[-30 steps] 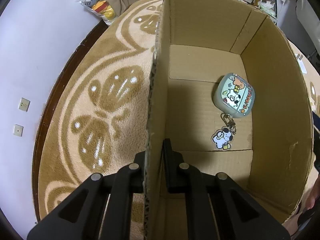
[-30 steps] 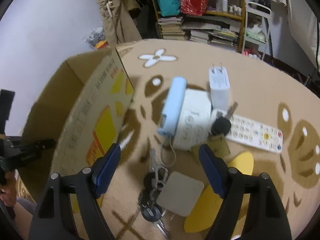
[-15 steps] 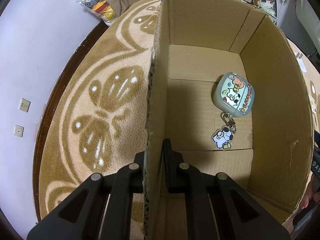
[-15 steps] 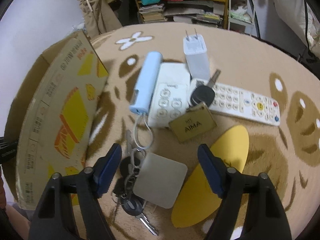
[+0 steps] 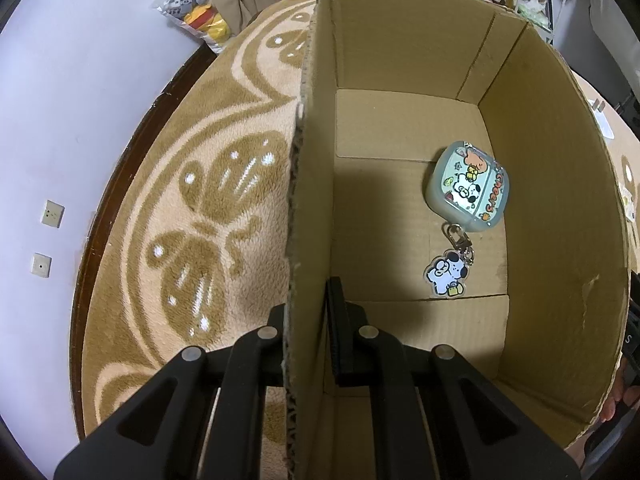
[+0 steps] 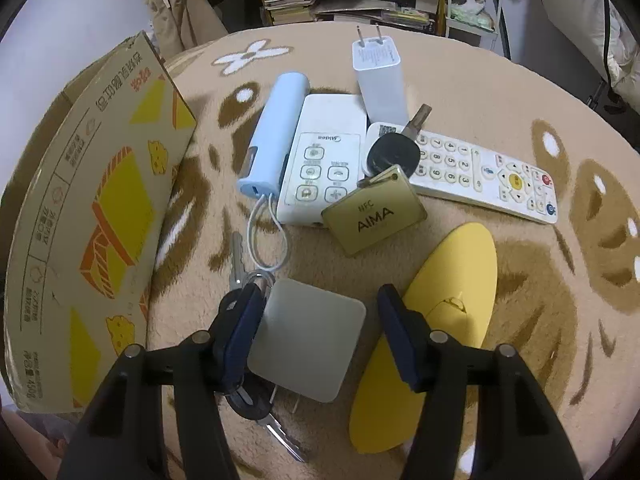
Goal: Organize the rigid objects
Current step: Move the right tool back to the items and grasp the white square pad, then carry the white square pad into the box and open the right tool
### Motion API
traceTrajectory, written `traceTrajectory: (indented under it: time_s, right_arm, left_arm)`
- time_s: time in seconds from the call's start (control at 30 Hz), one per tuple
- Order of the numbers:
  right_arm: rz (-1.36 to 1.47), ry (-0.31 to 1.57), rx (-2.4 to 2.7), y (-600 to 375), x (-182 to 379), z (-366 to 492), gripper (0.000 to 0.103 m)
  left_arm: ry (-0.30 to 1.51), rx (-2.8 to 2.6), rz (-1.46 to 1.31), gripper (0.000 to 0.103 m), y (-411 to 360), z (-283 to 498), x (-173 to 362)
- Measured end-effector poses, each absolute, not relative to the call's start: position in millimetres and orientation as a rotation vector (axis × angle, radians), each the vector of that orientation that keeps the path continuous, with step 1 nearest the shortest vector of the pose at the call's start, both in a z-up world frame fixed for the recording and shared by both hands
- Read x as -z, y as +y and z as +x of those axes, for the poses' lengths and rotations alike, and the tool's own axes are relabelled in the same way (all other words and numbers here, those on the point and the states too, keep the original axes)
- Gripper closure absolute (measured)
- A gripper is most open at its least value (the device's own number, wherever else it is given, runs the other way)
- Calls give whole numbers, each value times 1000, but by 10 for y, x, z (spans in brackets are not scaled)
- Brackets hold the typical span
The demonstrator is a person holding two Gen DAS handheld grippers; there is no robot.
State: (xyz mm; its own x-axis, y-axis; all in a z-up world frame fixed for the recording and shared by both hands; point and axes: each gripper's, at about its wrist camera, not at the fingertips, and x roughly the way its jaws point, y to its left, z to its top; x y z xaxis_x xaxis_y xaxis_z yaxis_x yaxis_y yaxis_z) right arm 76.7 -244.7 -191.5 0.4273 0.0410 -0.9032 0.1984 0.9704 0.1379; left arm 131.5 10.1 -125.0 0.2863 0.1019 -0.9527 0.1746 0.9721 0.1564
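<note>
My left gripper is shut on the left wall of the cardboard box, one finger outside, one inside. On the box floor lies a pale green earbud case with a cartoon dog charm. My right gripper hangs open low over the rug, straddling a grey square charger. A key bunch lies under its left finger, a yellow oval piece under its right. Farther off lie a blue power bank, a white Midea remote, a white plug adapter, a long TV remote and a black key with gold AIMA tag.
The box stands left of the pile in the right wrist view. A round tan patterned rug covers the surface, with a dark edge and pale floor beyond. A bag of plush toys lies far left. Shelves with books stand at the back.
The right gripper has dropped and moved forward over the pile, now astride the grey charger. The left gripper keeps its hold on the box wall, unmoved.
</note>
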Motion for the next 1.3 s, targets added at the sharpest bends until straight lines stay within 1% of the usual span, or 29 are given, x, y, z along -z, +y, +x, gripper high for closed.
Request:
traceTrajectory:
  time_s: [0.07, 0.17, 0.27, 0.33, 0.63, 0.87, 1.3]
  right_arm:
    - [238, 1145, 107, -2441, 1923, 766, 45]
    - [250, 1188, 132, -2441, 1939, 775, 45]
    - [222, 1193, 141, -2404, 1955, 745, 45]
    - [216, 1186, 146, -2399, 1954, 737, 50]
    - [191, 1098, 154, -2433, 1838, 686, 54]
    - [165, 1022, 148, -2395, 1652, 720, 54]
    - [98, 835, -2, -1992, 1014, 1171, 54]
  left_arm:
    - [1283, 49, 252, 94, 97, 1314, 1247]
    - [1283, 48, 254, 94, 93, 1311, 1248]
    - [1283, 50, 257, 94, 100, 1313, 1243]
    - [1283, 49, 256, 94, 100, 1311, 1244]
    - [1281, 44, 258, 93, 105, 1316, 1252]
    - [1285, 44, 253, 93, 118, 1328, 1260]
    - [1289, 43, 231, 93, 156, 1352, 1264]
